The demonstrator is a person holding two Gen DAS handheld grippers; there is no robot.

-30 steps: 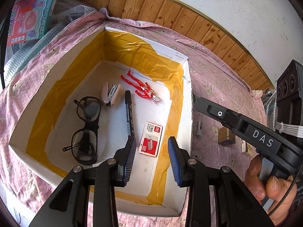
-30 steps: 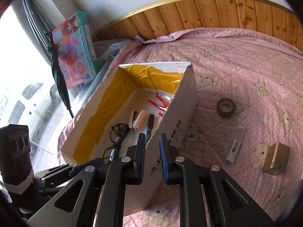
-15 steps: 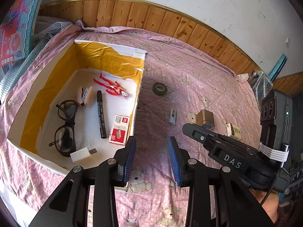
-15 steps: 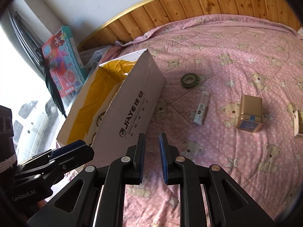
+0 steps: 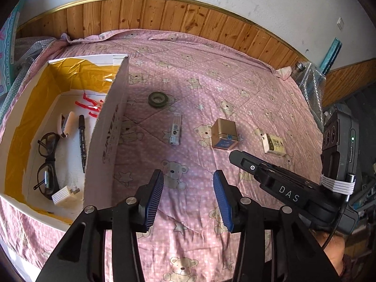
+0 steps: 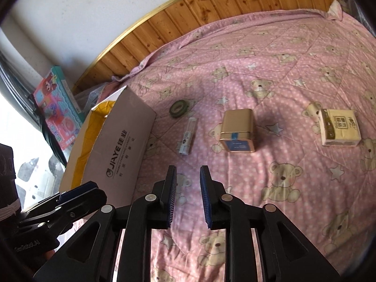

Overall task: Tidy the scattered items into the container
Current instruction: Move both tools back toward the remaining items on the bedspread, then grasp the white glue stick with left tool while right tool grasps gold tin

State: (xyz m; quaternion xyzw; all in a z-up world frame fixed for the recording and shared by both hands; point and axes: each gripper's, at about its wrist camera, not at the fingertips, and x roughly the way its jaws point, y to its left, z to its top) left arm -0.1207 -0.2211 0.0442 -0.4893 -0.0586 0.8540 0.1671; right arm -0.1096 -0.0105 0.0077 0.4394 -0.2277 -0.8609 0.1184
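Observation:
The white cardboard box (image 5: 107, 127) with its yellow tape lining stands at the left. Inside lie black glasses (image 5: 48, 162), a black marker (image 5: 82, 138), a red figure (image 5: 90, 105) and a small white block (image 5: 63, 196). On the pink bear-print bedspread lie a dark tape roll (image 5: 156, 99), a small white tube (image 5: 175, 129), a gold tin (image 5: 223, 134) and a tissue pack (image 5: 273, 144). My left gripper (image 5: 188, 197) hovers open and empty over the bedspread, right of the box. My right gripper (image 6: 188, 195) hangs empty, jaws a little apart, short of the white tube (image 6: 188, 138) and gold tin (image 6: 237, 130).
The box's outer wall (image 6: 124, 145) stands left of the right gripper. The left gripper (image 6: 77, 195) shows at lower left in the right wrist view. A wooden headboard (image 5: 188, 16) backs the bed. A colourful toy box (image 6: 56, 112) leans at the far left.
Both grippers have swung right, from over the box to over the open bedspread. The right jaws have parted slightly. The loose items have not moved.

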